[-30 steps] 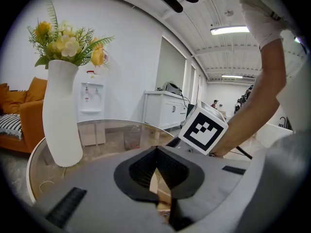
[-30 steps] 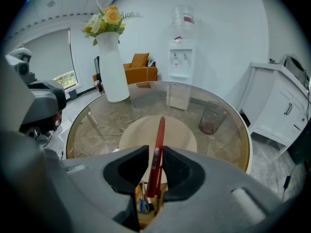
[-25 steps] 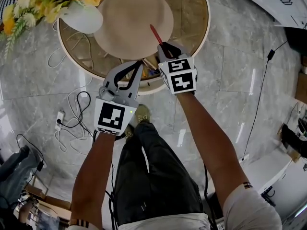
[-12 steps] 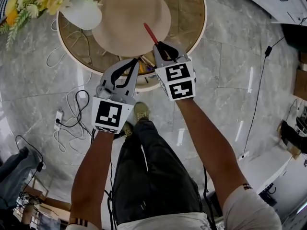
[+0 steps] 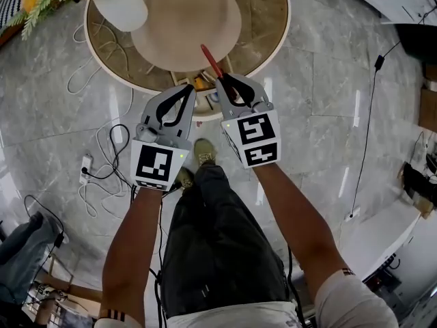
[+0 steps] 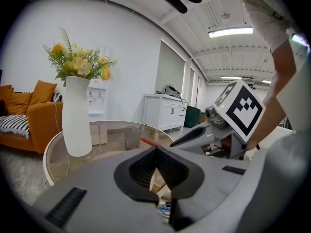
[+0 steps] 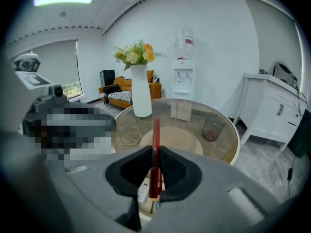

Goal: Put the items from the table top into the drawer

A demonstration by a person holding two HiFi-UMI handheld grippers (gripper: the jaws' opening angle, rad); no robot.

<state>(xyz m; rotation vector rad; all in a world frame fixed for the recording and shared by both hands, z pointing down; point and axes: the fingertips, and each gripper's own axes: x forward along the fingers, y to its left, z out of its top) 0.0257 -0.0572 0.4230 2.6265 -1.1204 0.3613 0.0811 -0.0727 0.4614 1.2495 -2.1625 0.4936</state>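
A red pen (image 5: 209,59) sticks up out of my right gripper (image 5: 222,80), which is shut on it over the near edge of the round glass table (image 5: 109,74). In the right gripper view the red pen (image 7: 156,130) stands upright between the pads of the right gripper (image 7: 154,149). Under the table's rim, the open drawer (image 5: 200,84) shows between the two grippers with small items inside. My left gripper (image 5: 189,88) is beside it, tips together, holding nothing. In its own view the left gripper (image 6: 155,148) points across the drawer (image 6: 163,208) at the table.
A white vase (image 5: 121,9) with yellow flowers stands on the table's far left; the same vase (image 6: 77,115) shows in the left gripper view. Cables and a power strip (image 5: 85,169) lie on the marble floor at the left. The person's shoe (image 5: 203,152) is just below the drawer.
My right gripper has drawn back from over the table toward the near edge, the red pen still in it. The left gripper has shifted slightly toward the drawer.
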